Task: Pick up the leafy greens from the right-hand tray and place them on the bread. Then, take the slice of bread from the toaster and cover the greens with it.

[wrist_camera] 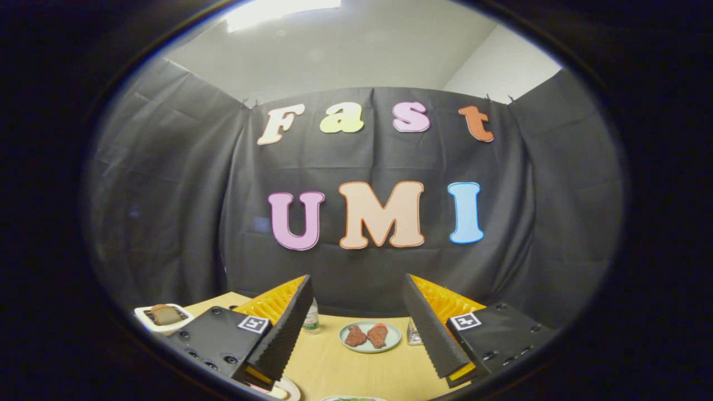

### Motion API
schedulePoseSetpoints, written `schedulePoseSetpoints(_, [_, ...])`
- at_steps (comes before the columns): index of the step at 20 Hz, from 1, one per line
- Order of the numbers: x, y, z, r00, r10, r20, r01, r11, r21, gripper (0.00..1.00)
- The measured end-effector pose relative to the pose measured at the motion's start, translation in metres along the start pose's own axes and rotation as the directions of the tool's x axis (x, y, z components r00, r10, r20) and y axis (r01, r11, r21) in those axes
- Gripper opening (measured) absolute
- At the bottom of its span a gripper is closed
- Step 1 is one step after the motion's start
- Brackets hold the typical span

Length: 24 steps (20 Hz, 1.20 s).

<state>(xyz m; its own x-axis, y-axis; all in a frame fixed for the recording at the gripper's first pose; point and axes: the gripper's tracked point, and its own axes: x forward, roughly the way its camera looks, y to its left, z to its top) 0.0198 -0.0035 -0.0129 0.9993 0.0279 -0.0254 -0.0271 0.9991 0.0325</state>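
Black cloth wall (356,267) hanging behind a light wooden table (356,367), white ceiling above. Gripper (356,323) hovering over the near part of the table, fingers standing wide apart, gripping nothing. Beyond and between the fingers, lying on a pale round plate (370,337): two reddish-brown pieces of meat (366,335). Standing just beside the left finger: a small bottle (311,320), partly hidden. Peeking out beside the right finger: a small clear glass item (413,333), too hidden to identify. Sitting off to the left, past the left finger: a white toaster (163,319) holding a slice of bread (165,314) upright. Showing below the fingers, nearest the camera: a sliver of leafy greens (352,399) on a tray rim, and a plate edge (289,390) under the left finger.
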Motion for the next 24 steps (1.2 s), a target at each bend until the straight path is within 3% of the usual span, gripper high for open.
schedulePoseSetpoints(10, [0.008, 0.026, -0.007, 0.996, 0.084, -0.002, -0.084, 0.996, 0.002, 1.0])
schedulePoseSetpoints(17, [0.005, -0.006, -0.025, 0.993, 0.109, -0.041, -0.111, 0.992, -0.053, 1.0])
schedulePoseSetpoints(24, [-0.007, -0.018, -0.063, 0.962, 0.237, -0.136, -0.258, 0.951, -0.168, 1.0])
